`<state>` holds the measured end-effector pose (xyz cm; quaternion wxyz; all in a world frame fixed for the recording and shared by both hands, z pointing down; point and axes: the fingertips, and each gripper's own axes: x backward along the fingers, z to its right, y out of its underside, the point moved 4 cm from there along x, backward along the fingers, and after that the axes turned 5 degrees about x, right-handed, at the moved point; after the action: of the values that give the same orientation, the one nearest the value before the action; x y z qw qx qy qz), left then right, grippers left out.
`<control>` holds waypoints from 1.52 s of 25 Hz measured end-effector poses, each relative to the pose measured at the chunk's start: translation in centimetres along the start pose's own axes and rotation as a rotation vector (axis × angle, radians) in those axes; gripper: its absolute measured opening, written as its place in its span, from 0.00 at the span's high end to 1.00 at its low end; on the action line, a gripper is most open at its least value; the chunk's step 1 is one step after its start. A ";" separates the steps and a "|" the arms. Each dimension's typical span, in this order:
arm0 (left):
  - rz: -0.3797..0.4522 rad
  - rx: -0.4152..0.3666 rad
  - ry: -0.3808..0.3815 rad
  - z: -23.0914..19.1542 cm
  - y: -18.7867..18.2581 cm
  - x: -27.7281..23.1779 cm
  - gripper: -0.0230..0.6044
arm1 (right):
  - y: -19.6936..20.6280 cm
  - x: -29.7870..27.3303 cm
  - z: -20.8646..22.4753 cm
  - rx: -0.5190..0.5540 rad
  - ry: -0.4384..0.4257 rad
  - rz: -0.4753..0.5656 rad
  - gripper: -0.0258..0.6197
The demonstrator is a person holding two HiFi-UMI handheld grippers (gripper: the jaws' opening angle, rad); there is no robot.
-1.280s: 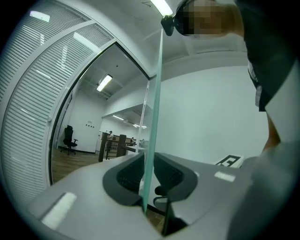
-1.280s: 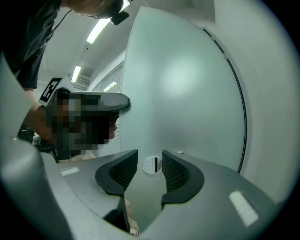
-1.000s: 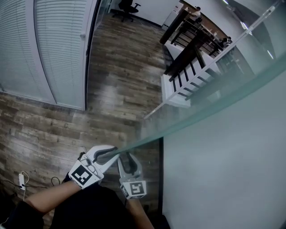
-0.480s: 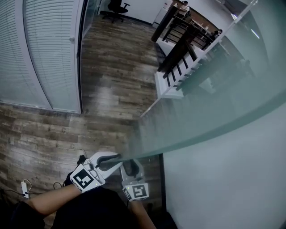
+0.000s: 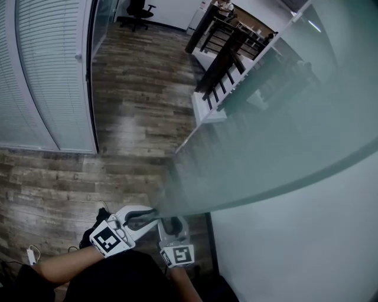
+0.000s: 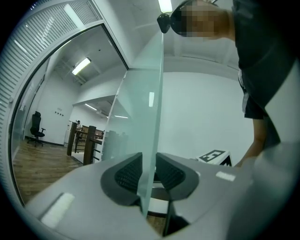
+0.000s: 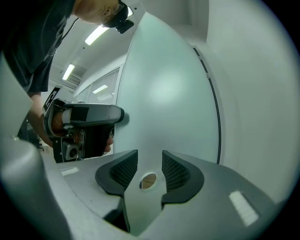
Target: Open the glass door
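Glass door [image 5: 266, 135] sits wider; left gripper [image 5: 155, 213] jaws, just loosening, straddle its edge; right gripper [image 5: 172, 223] gapes empty. Mid-pull; next: re-clamp.

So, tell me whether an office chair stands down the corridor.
Yes, a black office chair stands at the far end of the wood floor.

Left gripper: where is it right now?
Bottom centre-left of the head view, the left gripper straddles the free edge of the glass door, with the right gripper just beside it. Its jaws have just been opening, glass between them.
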<state>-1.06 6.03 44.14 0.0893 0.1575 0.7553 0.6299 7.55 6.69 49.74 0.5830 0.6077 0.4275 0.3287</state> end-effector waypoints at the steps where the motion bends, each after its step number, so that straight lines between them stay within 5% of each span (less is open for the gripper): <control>1: -0.010 -0.005 0.010 0.1 0.0 -0.1 0.82 | -0.2 0.2 0.0 0.008 0.001 0.004 0.73; 18: -0.025 0.006 0.074 3.3 0.6 -2.6 0.81 | -0.7 4.4 -2.2 0.003 0.036 0.038 0.69; 38: 0.019 0.047 0.165 6.2 1.2 -4.6 0.80 | -0.4 6.6 0.1 -0.017 0.216 -0.001 0.78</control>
<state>5.45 10.34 43.84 0.0172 0.1144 0.7732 0.6235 10.35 12.61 48.70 0.5387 0.5637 0.4855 0.3954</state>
